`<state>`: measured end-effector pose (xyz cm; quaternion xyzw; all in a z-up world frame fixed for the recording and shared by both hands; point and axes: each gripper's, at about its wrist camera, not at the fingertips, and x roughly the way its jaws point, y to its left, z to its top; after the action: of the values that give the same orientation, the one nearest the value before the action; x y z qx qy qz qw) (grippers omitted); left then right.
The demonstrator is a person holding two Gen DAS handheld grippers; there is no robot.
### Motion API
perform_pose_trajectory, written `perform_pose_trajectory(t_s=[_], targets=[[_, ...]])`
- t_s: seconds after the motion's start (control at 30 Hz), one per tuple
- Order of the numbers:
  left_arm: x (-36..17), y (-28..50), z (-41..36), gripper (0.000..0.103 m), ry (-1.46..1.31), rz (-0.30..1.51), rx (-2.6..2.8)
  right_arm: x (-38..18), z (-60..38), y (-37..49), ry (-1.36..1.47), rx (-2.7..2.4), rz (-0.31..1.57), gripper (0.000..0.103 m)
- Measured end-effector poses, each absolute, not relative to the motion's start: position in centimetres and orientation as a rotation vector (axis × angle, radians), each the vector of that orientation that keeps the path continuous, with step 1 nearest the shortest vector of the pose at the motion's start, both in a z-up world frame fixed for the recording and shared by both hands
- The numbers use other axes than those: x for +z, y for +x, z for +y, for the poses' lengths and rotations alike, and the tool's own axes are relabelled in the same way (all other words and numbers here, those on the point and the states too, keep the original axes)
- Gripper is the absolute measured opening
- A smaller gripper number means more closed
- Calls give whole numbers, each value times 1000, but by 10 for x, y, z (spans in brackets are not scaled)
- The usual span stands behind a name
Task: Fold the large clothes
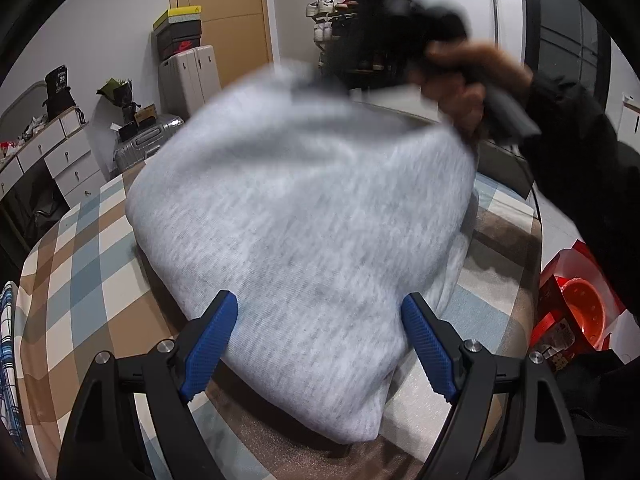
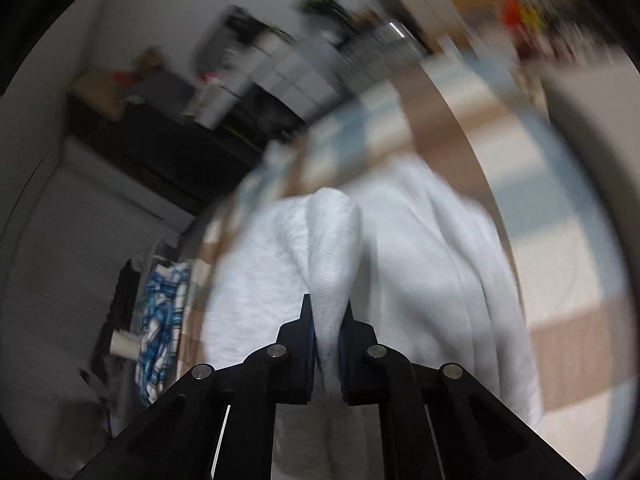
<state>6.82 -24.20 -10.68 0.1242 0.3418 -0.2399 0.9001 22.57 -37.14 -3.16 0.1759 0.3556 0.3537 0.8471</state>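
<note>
A large light-grey garment (image 1: 304,216) lies partly folded on a bed with a checked cover (image 1: 80,248). My left gripper (image 1: 318,312) is open, its blue pads on either side of the garment's near fold, holding nothing. In the left wrist view the right gripper (image 1: 320,80) shows at the far edge, blurred, lifting the garment's far side. In the right wrist view my right gripper (image 2: 328,312) is shut on a bunched fold of the grey garment (image 2: 332,232), raised above the rest of the cloth.
White drawers (image 1: 60,152), suitcases (image 1: 188,80) and stacked boxes stand at the back left. A shoe rack (image 1: 332,12) stands behind. A red box with a bowl (image 1: 576,312) sits on the floor at right. A blue checked cloth (image 2: 160,312) hangs at the bed's edge.
</note>
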Motion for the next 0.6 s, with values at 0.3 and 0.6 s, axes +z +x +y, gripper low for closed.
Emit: perform_pose_trajectory(t_s=[0.3,0.6], targets=[[-109,64,-252,80,322,699,-480,-94,-346,273,203,532,957,14],[-104,66,-237,81,224,699,-519,-83,-403,170,315,667,934,65]])
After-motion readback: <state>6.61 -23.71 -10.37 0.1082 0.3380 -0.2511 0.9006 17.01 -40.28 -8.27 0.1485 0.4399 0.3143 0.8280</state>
